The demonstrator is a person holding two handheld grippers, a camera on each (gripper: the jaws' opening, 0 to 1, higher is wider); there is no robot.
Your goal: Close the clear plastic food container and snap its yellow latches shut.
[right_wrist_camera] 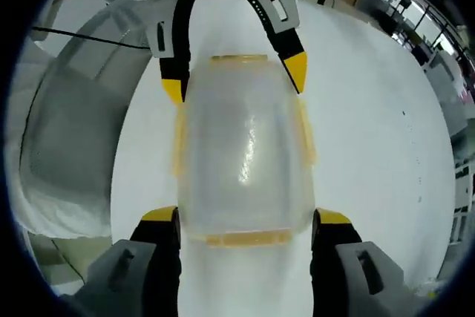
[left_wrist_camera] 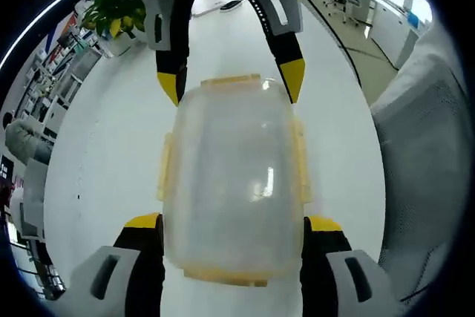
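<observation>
A clear plastic food container (left_wrist_camera: 234, 176) lies on the white table (left_wrist_camera: 104, 154) with its lid on. Yellow latches (left_wrist_camera: 164, 165) run along its sides and ends, and the side ones stick out a little. My left gripper (left_wrist_camera: 234, 222) is open, its yellow-tipped jaws standing at either side of the container's near end, close against it. From the opposite end, my right gripper (left_wrist_camera: 230, 83) straddles the far end the same way. In the right gripper view the container (right_wrist_camera: 245, 154) sits between the open right gripper (right_wrist_camera: 246, 217) and the left gripper (right_wrist_camera: 234, 76).
A grey mesh chair back (left_wrist_camera: 430, 154) stands by the table's edge, seen again as the chair (right_wrist_camera: 67, 131) in the right gripper view. A potted plant (left_wrist_camera: 111, 9) is at the far end of the table. Office desks lie beyond.
</observation>
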